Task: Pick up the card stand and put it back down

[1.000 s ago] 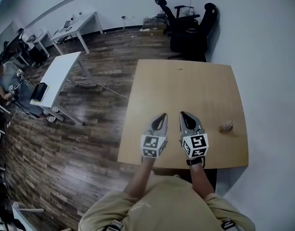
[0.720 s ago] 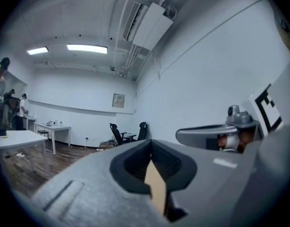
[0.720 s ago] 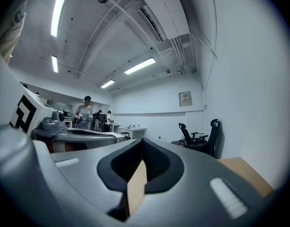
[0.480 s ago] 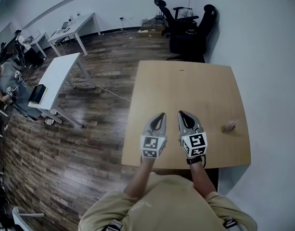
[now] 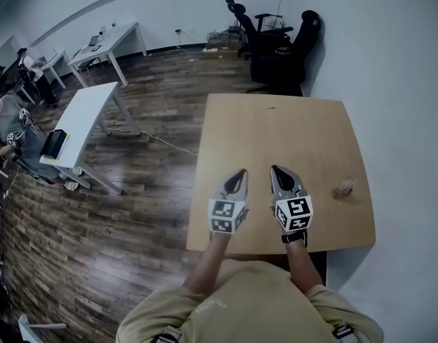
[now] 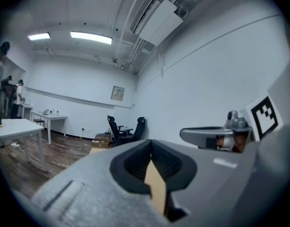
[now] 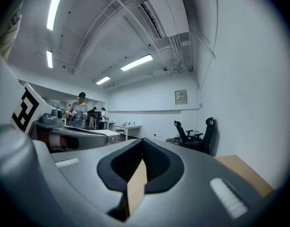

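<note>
The card stand (image 5: 344, 186) was too small to make out in detail. It sat near the right edge of the table (image 5: 276, 131), apart from the right gripper (image 5: 277, 170). That gripper and the left gripper (image 5: 238, 173) had their jaws pressed together, empty. Their side-by-side pose matched a second earlier.

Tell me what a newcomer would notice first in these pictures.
The two marker-cubed grippers stand out first: the left gripper and right gripper are side by side over the near part of the light wooden table, both shut and empty. Next comes the small card stand, alone near the table's right edge and apart from both grippers. Beyond the table, black office chairs sit by the white wall.
</note>
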Motion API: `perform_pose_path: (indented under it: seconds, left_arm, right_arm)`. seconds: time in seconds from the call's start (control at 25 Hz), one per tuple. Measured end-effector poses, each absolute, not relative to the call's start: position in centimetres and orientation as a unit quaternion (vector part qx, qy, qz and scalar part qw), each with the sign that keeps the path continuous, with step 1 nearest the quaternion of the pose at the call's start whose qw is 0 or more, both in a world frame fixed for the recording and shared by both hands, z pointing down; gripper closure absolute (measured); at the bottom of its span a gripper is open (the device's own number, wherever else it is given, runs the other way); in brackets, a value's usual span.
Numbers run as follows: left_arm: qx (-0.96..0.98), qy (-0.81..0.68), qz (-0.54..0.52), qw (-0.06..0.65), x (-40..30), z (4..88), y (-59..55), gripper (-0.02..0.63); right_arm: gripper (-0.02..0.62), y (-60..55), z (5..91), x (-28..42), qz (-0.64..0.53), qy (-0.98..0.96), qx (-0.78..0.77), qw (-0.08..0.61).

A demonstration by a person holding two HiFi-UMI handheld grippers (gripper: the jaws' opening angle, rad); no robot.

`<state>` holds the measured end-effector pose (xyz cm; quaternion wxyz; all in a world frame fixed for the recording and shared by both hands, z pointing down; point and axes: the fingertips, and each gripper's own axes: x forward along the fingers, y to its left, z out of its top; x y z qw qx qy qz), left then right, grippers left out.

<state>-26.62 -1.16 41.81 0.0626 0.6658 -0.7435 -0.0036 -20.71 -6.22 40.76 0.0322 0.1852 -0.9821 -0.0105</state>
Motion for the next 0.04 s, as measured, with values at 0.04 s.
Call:
perform_pose_path:
  seconds: [0.04]
  left_arm:
    - [0.669,-0.74,-0.004,0.071,-26.86,42.01,-1.08,0.603]
  right_arm:
    - [0.591,-6.52,40.88,-20.71,-0.007,-0.981,0.191,0.033]
